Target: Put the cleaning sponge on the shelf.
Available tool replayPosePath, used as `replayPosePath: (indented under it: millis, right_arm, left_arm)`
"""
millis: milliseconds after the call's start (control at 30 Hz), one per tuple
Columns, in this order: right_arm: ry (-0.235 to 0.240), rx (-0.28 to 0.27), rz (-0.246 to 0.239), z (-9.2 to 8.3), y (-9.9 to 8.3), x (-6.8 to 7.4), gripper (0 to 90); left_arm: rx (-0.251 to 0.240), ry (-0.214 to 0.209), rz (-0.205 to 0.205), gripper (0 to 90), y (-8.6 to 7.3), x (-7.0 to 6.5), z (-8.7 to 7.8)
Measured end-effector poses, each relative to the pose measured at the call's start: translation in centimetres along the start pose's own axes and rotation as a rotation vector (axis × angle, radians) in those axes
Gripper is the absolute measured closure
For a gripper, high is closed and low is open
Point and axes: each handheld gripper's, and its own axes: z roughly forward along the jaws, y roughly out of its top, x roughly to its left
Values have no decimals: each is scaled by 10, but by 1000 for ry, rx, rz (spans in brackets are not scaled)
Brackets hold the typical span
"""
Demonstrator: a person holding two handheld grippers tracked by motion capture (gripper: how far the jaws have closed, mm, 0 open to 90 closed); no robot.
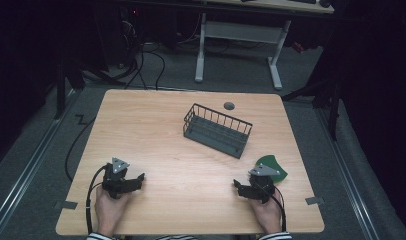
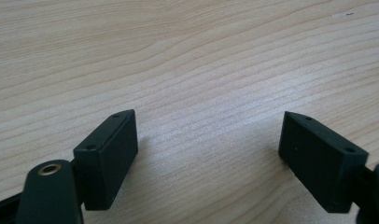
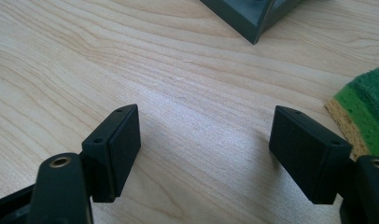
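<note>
— Anything in the wire basket (image 1: 217, 130)?
— Nothing visible; sitting mid-table (image 1: 156, 125), well apart from both grippers.
— Left gripper (image 2: 208, 140), right gripper (image 3: 204, 135)?
— Spread wide, holding nothing — sponge (image 3: 362, 105) just beside the right.

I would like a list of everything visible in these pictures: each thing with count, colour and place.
table: one, light wood, centre of the high view
wire basket: one, dark grey, empty, far right part of the table
sponge: one, green top and yellow base, near right edge, beside the right gripper
round cap: one, grey, far table edge behind the basket
desk: one, white legs, on the floor beyond
left gripper: one, black, open, near left
right gripper: one, black, open, near right
</note>
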Motion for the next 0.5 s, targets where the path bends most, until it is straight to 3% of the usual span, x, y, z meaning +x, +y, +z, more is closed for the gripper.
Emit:
replayPosePath:
  millis: [500]
  right_arm:
    - [0, -1, 3, 0, 0, 0, 254]
  left_arm:
    - [0, -10, -6, 194, 0, 1, 0]
